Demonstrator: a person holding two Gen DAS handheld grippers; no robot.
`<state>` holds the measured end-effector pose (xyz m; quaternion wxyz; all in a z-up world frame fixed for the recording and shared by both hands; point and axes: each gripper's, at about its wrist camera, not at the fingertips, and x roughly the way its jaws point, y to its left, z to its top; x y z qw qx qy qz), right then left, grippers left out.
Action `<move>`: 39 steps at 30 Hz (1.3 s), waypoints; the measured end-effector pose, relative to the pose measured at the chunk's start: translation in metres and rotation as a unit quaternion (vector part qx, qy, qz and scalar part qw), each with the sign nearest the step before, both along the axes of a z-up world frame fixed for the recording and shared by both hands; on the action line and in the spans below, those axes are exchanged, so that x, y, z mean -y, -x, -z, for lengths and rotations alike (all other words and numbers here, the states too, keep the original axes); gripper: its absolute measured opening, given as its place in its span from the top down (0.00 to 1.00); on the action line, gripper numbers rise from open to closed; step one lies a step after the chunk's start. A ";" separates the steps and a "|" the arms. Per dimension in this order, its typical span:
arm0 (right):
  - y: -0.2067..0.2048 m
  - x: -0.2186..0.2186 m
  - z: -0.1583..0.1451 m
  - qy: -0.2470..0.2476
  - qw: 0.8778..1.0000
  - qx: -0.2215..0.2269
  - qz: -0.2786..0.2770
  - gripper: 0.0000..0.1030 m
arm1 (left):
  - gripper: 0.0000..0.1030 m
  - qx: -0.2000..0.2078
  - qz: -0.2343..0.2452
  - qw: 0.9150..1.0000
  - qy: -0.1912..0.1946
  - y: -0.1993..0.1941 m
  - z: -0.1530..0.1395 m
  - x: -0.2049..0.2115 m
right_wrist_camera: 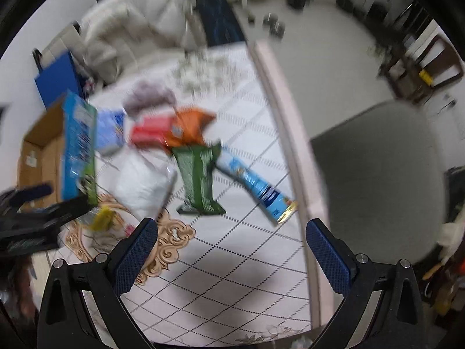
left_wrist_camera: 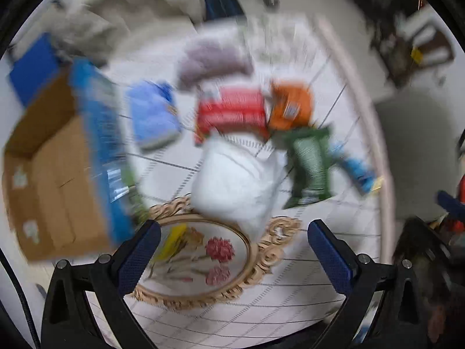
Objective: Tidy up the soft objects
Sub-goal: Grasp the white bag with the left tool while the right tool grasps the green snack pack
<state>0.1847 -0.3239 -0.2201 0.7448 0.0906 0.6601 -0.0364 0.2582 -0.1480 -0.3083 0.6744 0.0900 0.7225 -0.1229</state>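
Observation:
Several soft packs lie on a white patterned rug (left_wrist_camera: 290, 276): a white pack (left_wrist_camera: 235, 180), a red pack (left_wrist_camera: 232, 113), an orange pack (left_wrist_camera: 290, 107), a green pack (left_wrist_camera: 309, 165), a light blue pack (left_wrist_camera: 152, 116), a long blue pack (right_wrist_camera: 258, 186) and a grey fluffy item (left_wrist_camera: 212, 61). An open cardboard box (left_wrist_camera: 55, 174) stands at the left. My left gripper (left_wrist_camera: 232, 250) is open and empty above the rug's flower medallion (left_wrist_camera: 203, 258). My right gripper (right_wrist_camera: 231, 247) is open and empty above bare rug (right_wrist_camera: 232, 276), short of the green pack (right_wrist_camera: 199, 174). Both views are motion-blurred.
A pale sofa or bedding (right_wrist_camera: 133, 20) lies behind the rug. The rug's pink edge (right_wrist_camera: 290, 145) borders grey floor (right_wrist_camera: 377, 160). A wooden chair (right_wrist_camera: 430, 67) stands far right. The left gripper's body (right_wrist_camera: 35, 221) shows at the right wrist view's left edge.

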 end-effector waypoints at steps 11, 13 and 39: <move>-0.018 0.003 0.095 -0.049 0.996 -0.073 -0.011 0.00 | 0.11 -0.041 0.076 0.994 -0.070 -0.009 0.082 0.024; -0.029 -0.001 0.105 -0.055 0.995 -0.080 -0.014 0.00 | 0.16 -0.052 0.032 0.996 -0.063 -0.008 0.070 0.010; -0.053 -0.017 0.149 -0.119 0.983 -0.138 -0.014 0.70 | 0.27 -0.033 -0.073 0.996 -0.038 0.013 -0.015 -0.036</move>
